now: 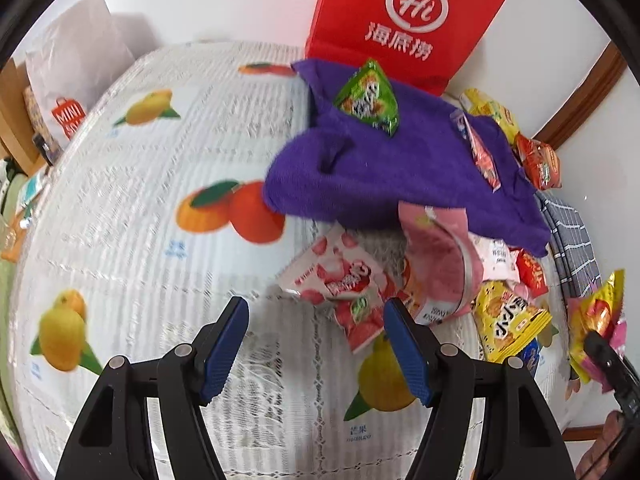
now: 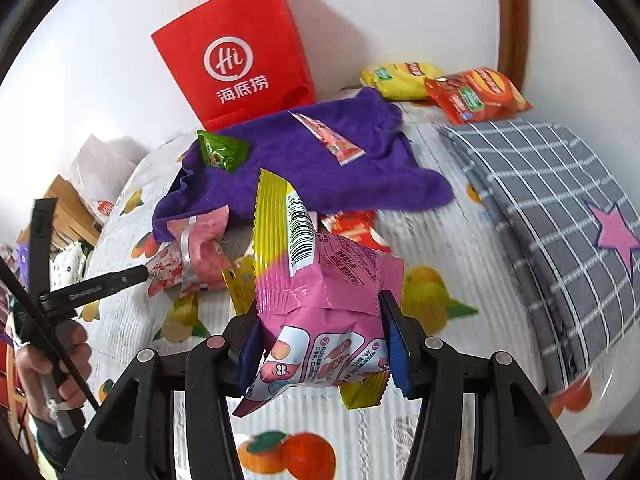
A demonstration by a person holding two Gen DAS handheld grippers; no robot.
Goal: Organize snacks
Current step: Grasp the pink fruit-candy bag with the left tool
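Observation:
My right gripper (image 2: 324, 344) is shut on a pink and yellow snack bag (image 2: 320, 280) and holds it above the table. The bag also shows at the right edge of the left wrist view (image 1: 596, 312). My left gripper (image 1: 316, 340) is open and empty, just short of a strawberry snack pack (image 1: 336, 276) and a pink pouch (image 1: 436, 252). A purple towel (image 1: 400, 168) carries a green snack packet (image 1: 368, 96) and a red stick packet (image 1: 484, 160). A yellow biscuit pack (image 1: 508, 320) lies to the right.
A red paper bag (image 1: 400, 12) stands at the back by the wall. A grey checked cloth (image 2: 552, 208) lies at the right. Yellow and orange chip bags (image 2: 476, 92) sit behind it. The fruit-print tablecloth (image 1: 140, 200) covers the table. A white shopping bag (image 1: 76, 68) stands far left.

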